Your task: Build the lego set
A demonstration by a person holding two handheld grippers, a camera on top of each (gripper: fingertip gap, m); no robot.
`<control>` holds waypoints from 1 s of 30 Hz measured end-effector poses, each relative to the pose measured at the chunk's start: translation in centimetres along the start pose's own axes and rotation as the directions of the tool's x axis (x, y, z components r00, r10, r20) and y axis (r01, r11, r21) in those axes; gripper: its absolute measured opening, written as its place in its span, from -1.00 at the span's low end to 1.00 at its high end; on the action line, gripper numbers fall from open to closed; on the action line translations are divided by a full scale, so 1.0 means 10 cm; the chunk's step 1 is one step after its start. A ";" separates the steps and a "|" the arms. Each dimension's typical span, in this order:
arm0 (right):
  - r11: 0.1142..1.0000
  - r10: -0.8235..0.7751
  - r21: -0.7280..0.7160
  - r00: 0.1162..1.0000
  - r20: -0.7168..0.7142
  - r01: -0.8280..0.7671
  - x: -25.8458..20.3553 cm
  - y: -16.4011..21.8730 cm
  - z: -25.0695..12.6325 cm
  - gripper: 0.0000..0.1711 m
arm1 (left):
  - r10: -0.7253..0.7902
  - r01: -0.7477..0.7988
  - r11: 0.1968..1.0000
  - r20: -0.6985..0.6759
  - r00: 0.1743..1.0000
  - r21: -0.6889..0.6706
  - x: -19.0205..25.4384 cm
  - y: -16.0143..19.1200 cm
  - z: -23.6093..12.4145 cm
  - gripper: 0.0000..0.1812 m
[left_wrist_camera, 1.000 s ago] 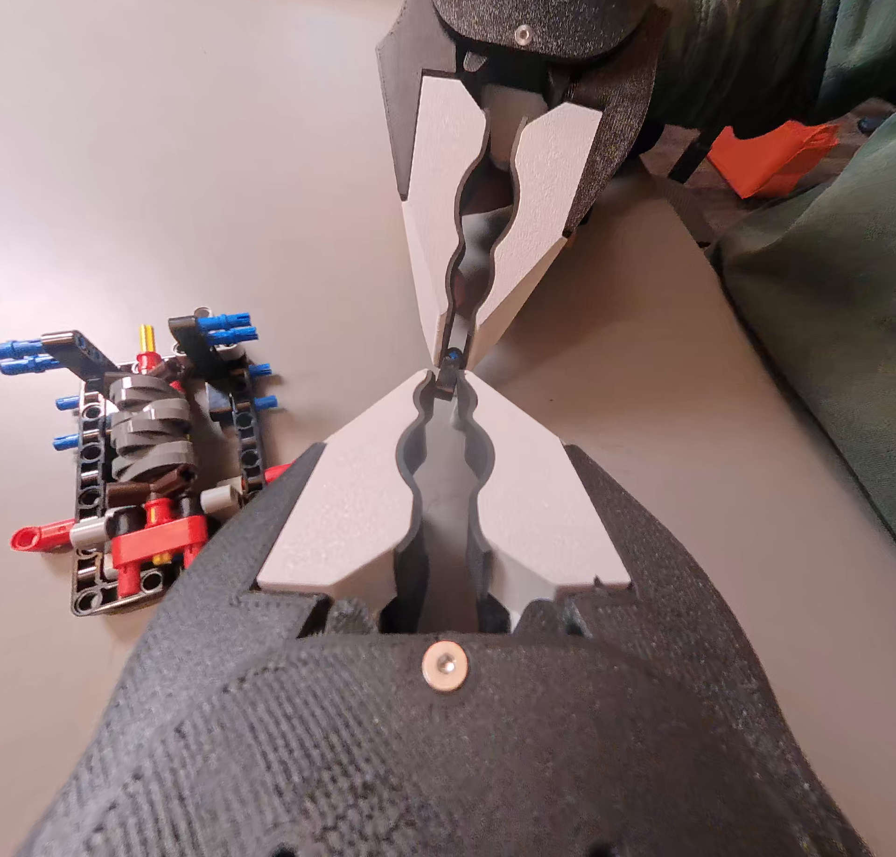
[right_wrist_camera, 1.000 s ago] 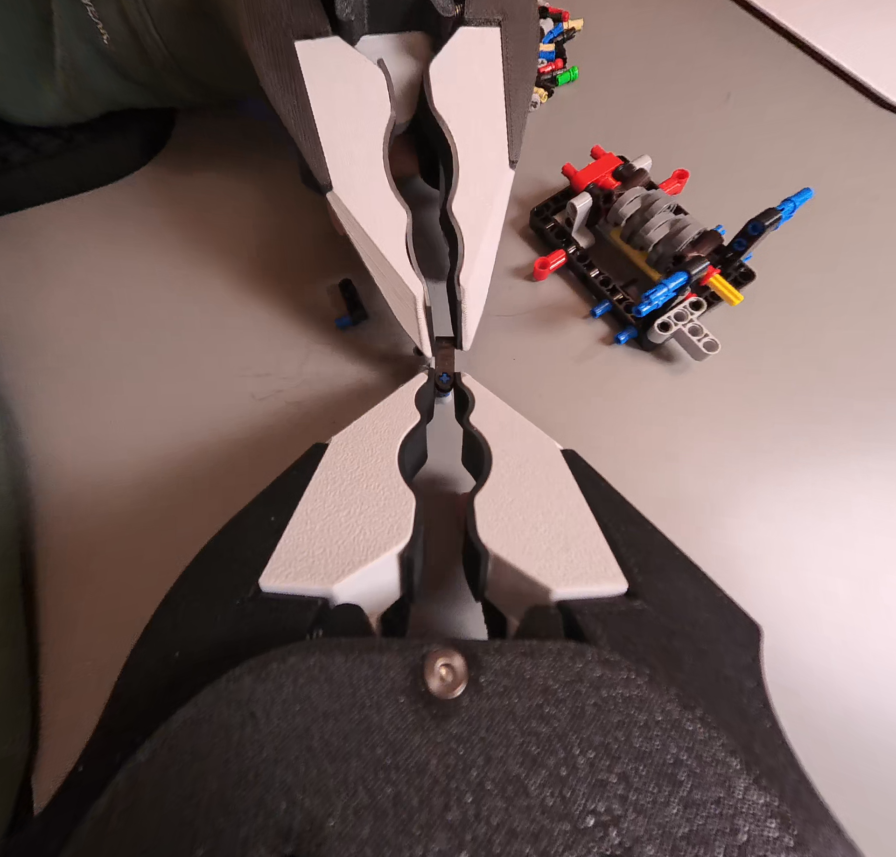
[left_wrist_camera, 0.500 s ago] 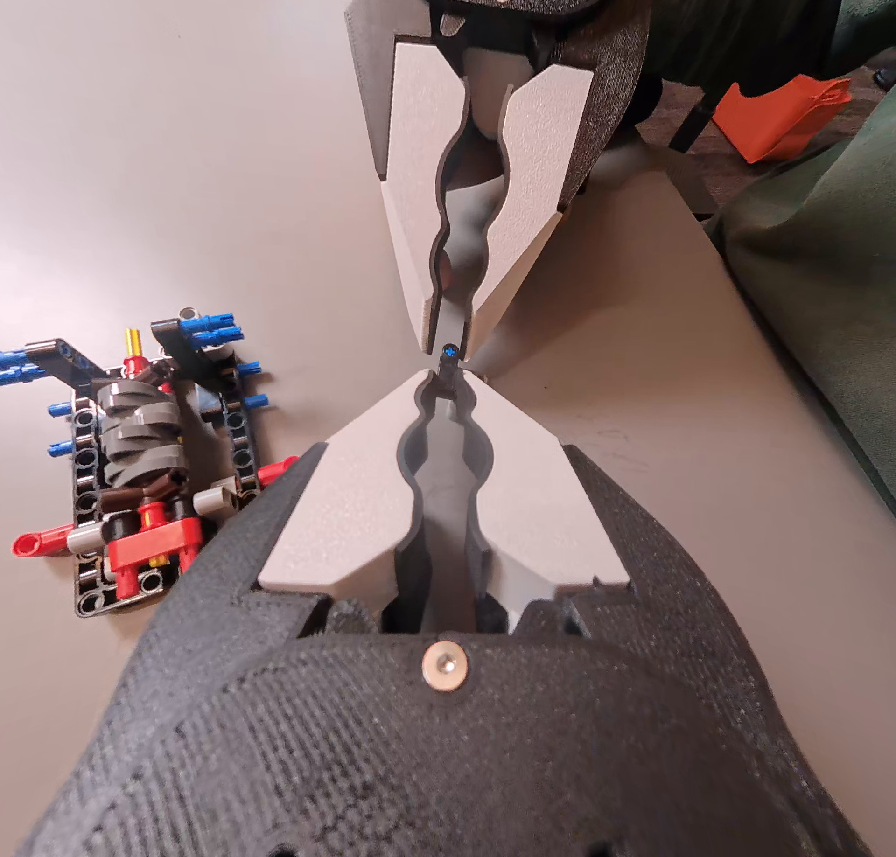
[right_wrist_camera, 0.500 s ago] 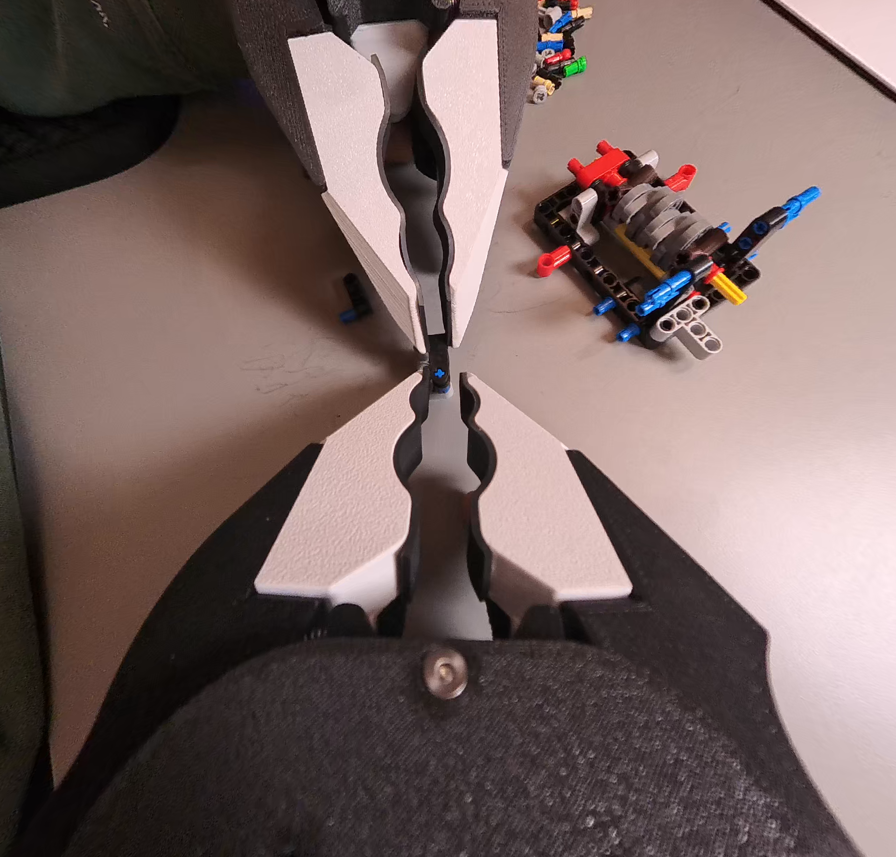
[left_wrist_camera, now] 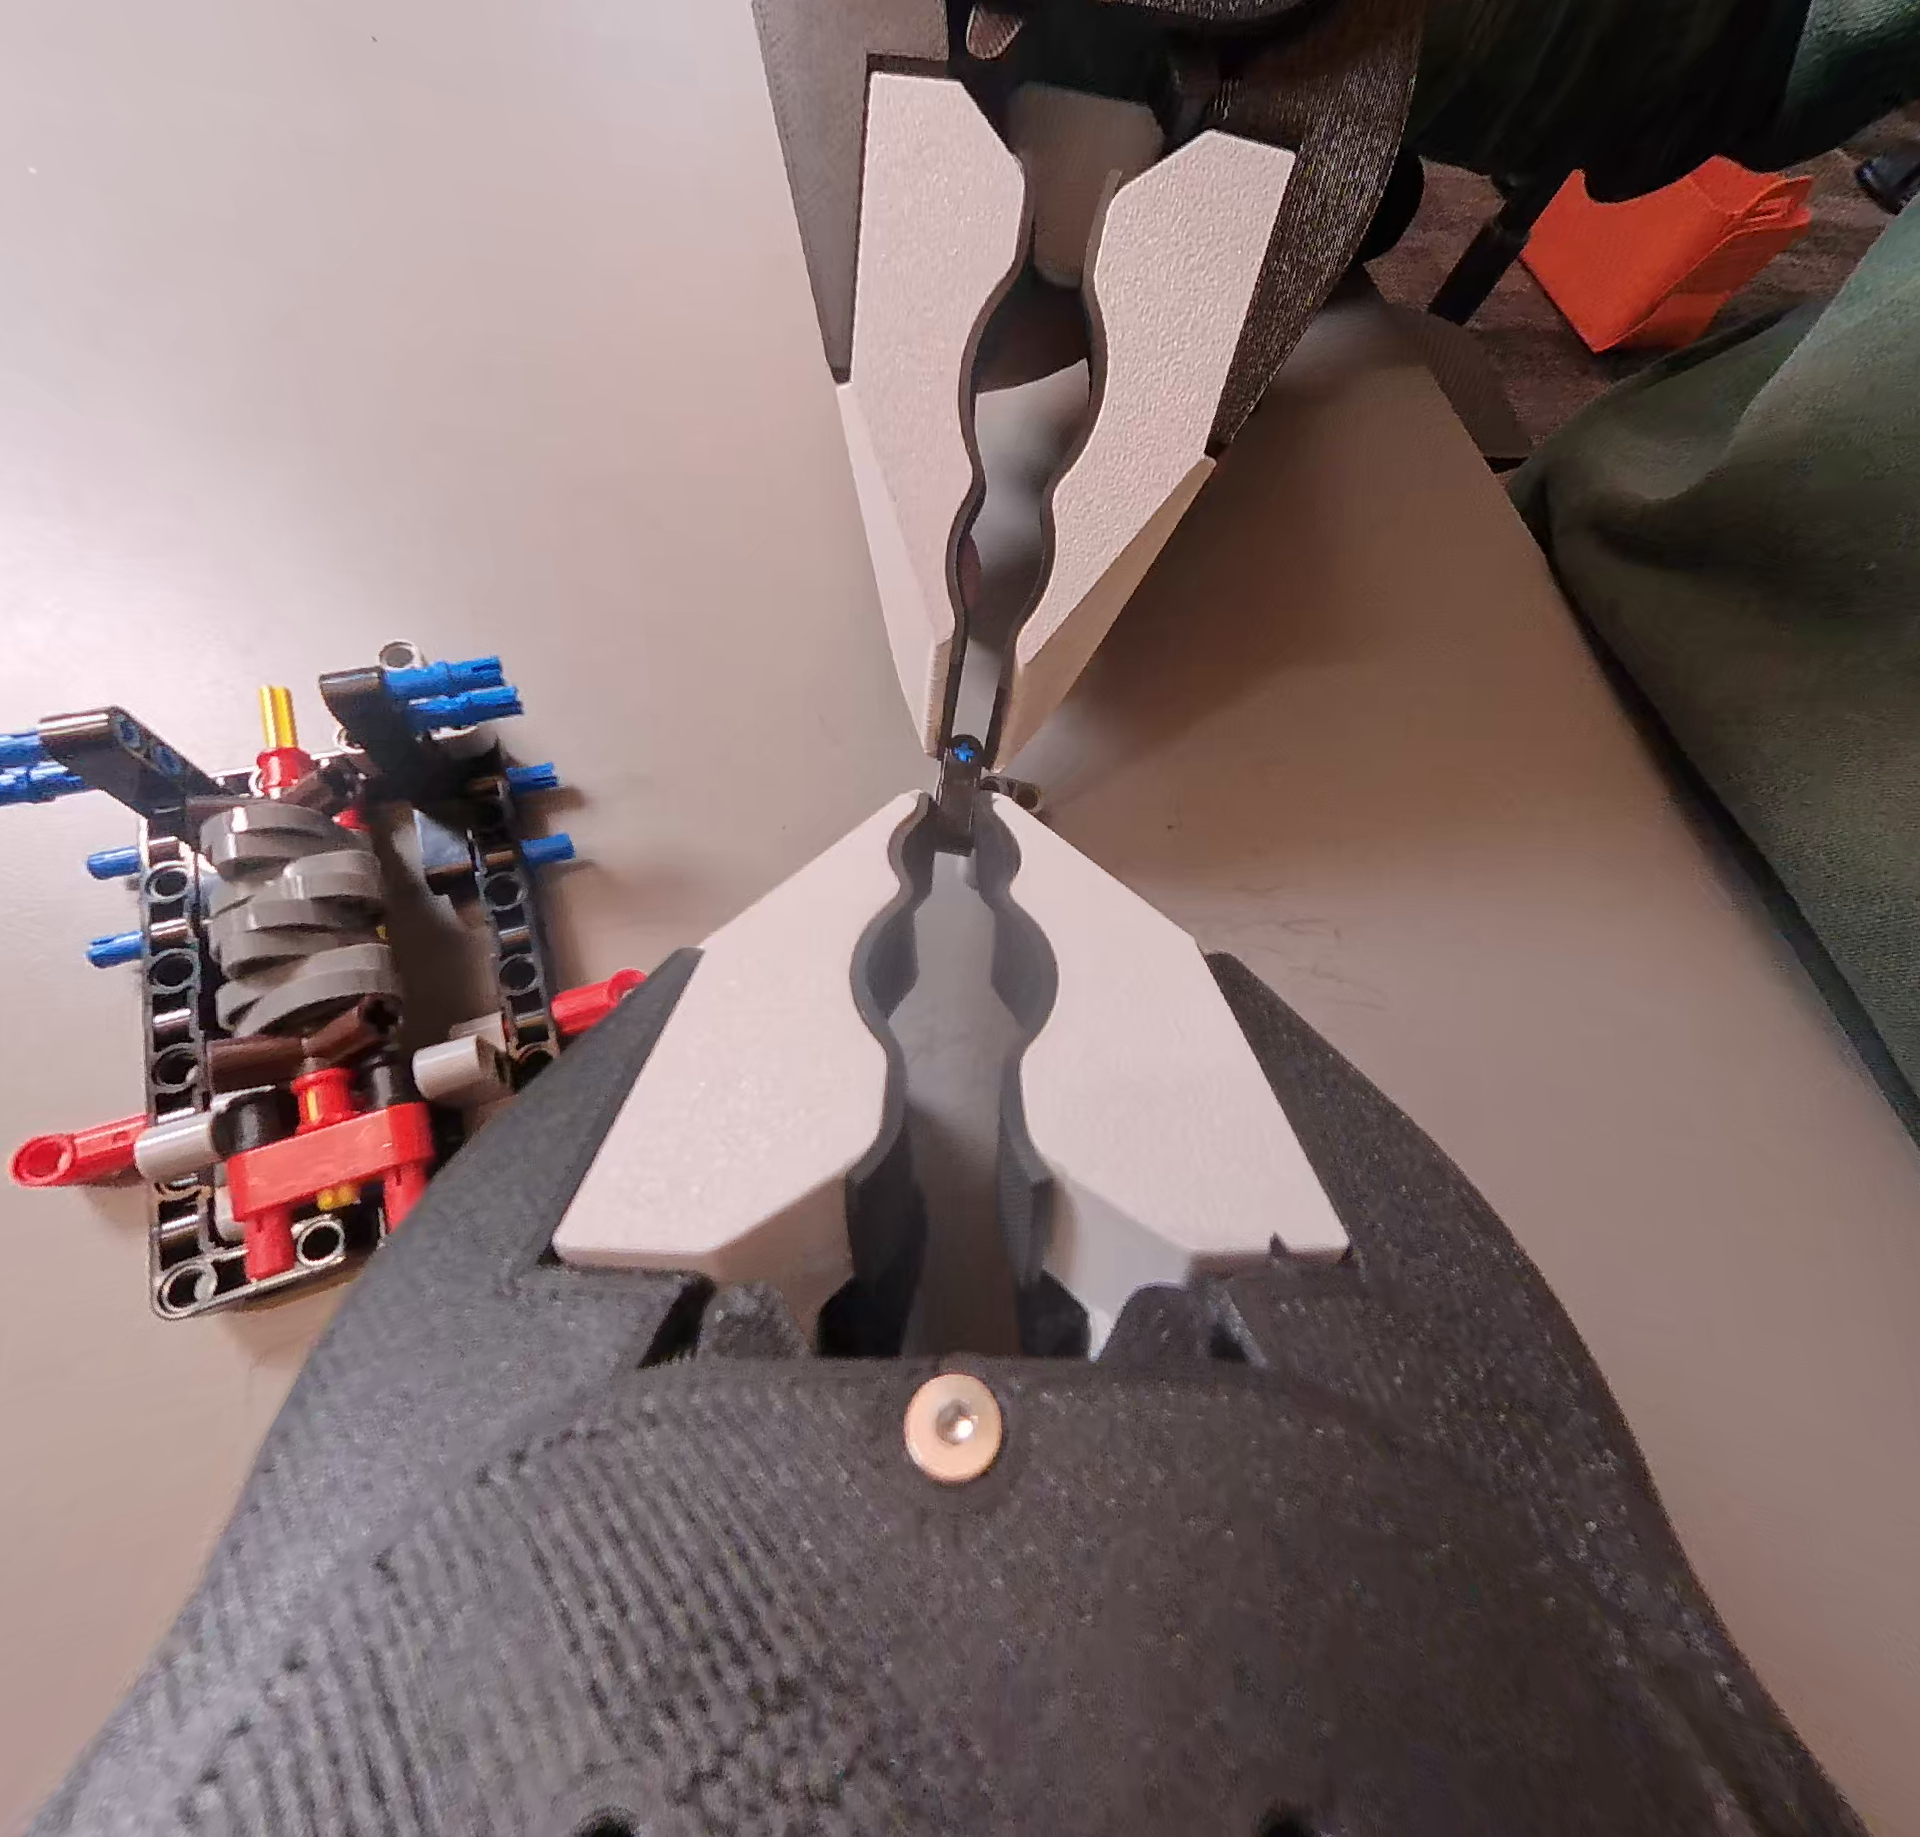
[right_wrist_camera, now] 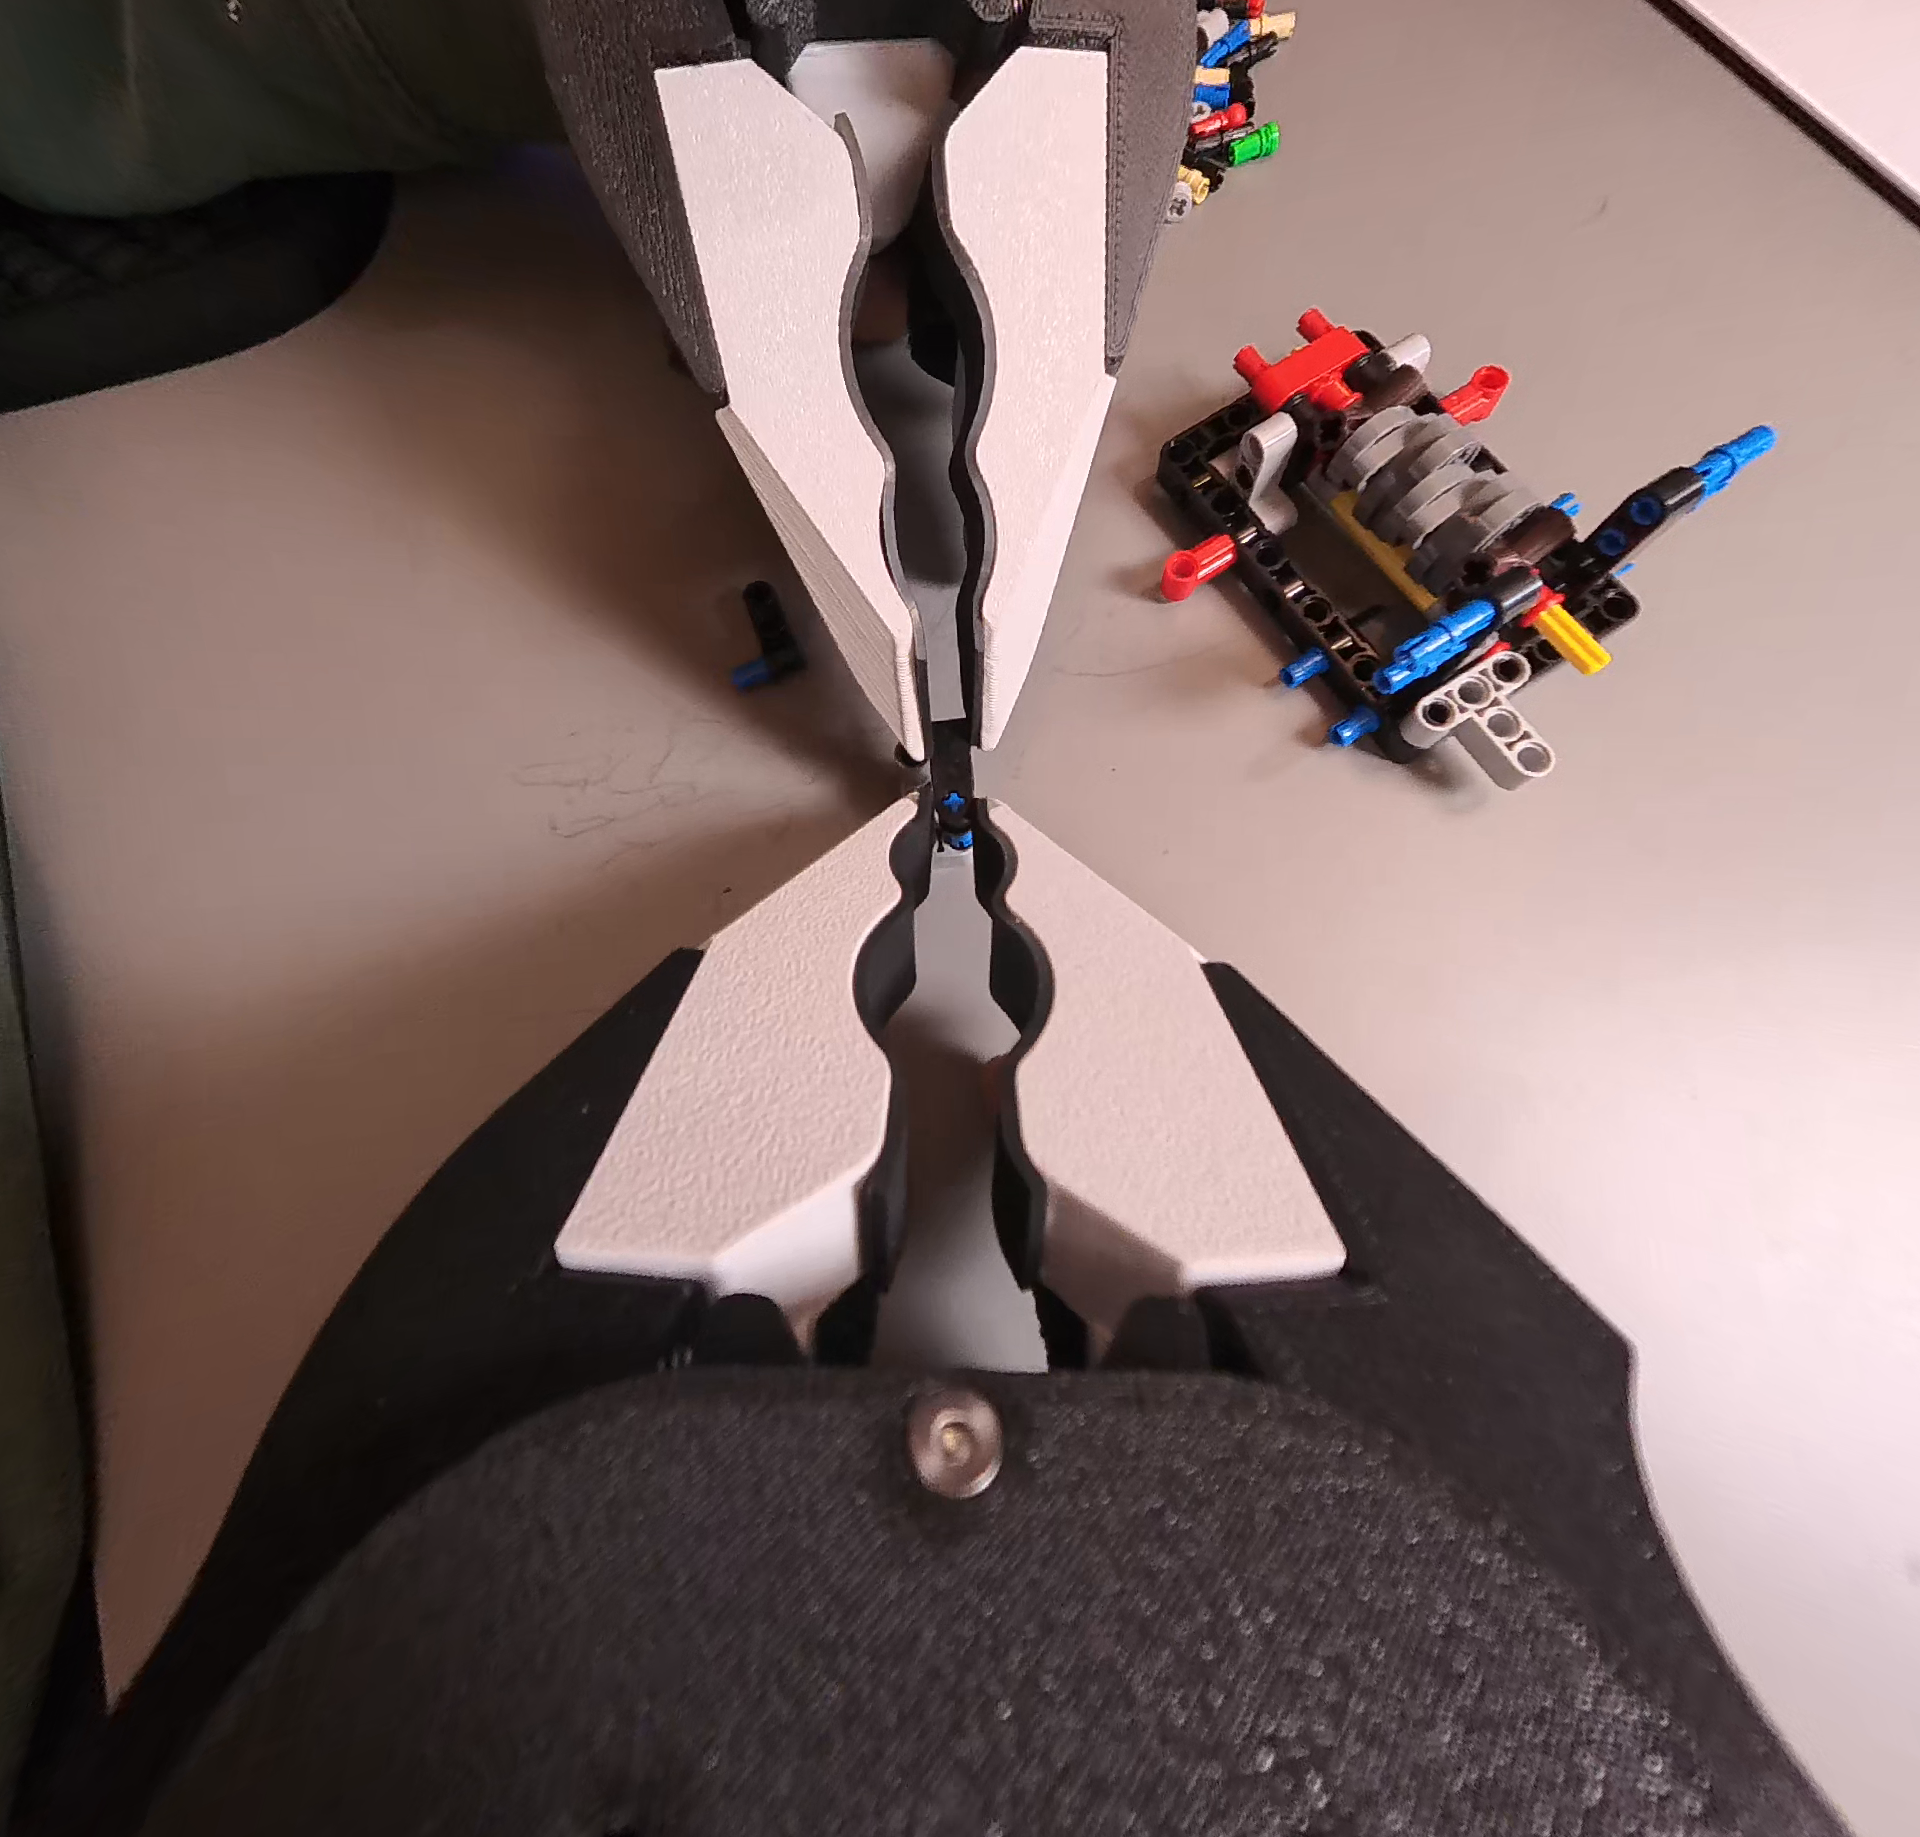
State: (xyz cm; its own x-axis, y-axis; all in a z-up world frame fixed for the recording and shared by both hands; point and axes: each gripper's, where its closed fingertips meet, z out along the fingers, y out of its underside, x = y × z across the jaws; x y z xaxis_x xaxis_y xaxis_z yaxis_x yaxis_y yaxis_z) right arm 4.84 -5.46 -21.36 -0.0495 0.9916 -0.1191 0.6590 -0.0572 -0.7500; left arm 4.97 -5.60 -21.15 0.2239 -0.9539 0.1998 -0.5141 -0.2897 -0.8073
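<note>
Two grippers meet tip to tip above the table [right_wrist_camera: 1558, 1060]: left gripper [left_wrist_camera: 958, 823] and right gripper [right_wrist_camera: 948, 831] each pinch an end of a small black piece with blue pin [right_wrist_camera: 952, 802] (apparently one joined part). Light, rigid, slippery; grip its flat sides.

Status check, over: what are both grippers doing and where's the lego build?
Left gripper and right gripper tip to tip, both shut on small black piece with blue pin. Lego frame on table, untouched. Nothing in the way.
</note>
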 end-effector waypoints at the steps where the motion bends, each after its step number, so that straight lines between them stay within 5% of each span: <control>1: 1.000 0.001 0.000 1.000 0.000 -0.001 0.00 0.00 0.00 -0.94 | -0.002 0.002 1.000 0.000 1.000 -0.001 0.00 0.00 0.00 -0.93; 30: 0.998 -0.061 0.019 0.994 -0.088 0.063 -0.04 0.12 -0.11 -0.94 | 0.044 -0.044 0.999 0.014 0.999 -0.011 0.07 -0.09 0.13 -0.94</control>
State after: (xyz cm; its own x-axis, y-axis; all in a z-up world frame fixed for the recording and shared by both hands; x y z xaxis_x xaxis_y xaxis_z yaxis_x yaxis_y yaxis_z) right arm 6.50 -5.82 -21.49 -0.0233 0.9996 -0.0152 0.6400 0.0032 -0.7684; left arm 6.67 -5.94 -21.01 0.2128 -0.9646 0.1558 -0.5322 -0.2481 -0.8094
